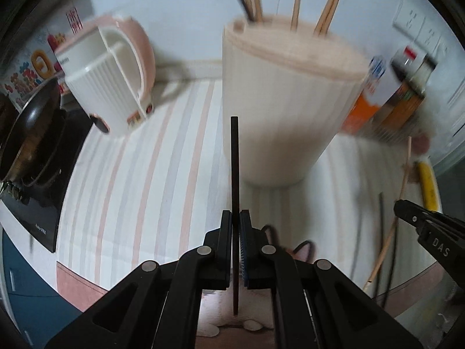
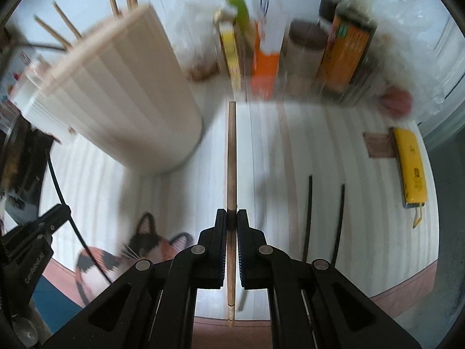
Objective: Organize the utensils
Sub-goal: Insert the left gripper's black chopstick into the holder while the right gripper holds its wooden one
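My left gripper is shut on a black chopstick that stands up above the striped mat, just in front of the tall cream ribbed holder. Several wooden chopsticks stick out of the holder's top. My right gripper is shut on a wooden chopstick, lifted above the mat to the right of the same holder. Two black chopsticks and a wooden one lie flat on the mat to the right. The right gripper shows at the edge of the left wrist view.
A pink and white kettle and a dark pan on a cooktop stand at the left. Sauce bottles and cartons line the back wall. A yellow flat object lies at the right of the striped mat.
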`<action>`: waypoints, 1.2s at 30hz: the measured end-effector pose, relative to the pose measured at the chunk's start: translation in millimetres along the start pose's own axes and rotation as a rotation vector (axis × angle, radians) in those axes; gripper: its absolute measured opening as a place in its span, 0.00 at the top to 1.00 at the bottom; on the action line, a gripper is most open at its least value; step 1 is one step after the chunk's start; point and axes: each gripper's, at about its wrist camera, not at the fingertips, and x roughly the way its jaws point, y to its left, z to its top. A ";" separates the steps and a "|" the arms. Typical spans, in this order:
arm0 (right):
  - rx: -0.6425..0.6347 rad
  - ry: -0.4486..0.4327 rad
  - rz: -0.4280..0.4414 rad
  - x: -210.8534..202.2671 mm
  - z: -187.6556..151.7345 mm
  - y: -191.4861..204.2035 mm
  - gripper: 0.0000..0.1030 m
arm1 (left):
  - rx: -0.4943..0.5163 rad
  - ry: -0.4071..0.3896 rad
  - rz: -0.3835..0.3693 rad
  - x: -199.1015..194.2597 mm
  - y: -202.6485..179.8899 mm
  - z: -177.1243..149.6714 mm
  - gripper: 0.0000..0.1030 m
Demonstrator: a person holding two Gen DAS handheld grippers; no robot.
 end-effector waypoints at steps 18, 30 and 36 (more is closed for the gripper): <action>0.071 -0.257 0.074 -101.8 66.4 -19.3 0.93 | 0.036 -0.197 -0.155 -92.3 -19.3 51.1 0.98; 0.084 -0.368 0.175 -162.6 126.6 -18.7 0.94 | 0.116 -0.347 -0.283 -173.7 -54.7 111.5 1.00; 0.120 -0.450 0.220 -194.2 167.7 -17.1 0.94 | 0.113 -0.456 -0.291 -210.3 -56.4 152.6 1.00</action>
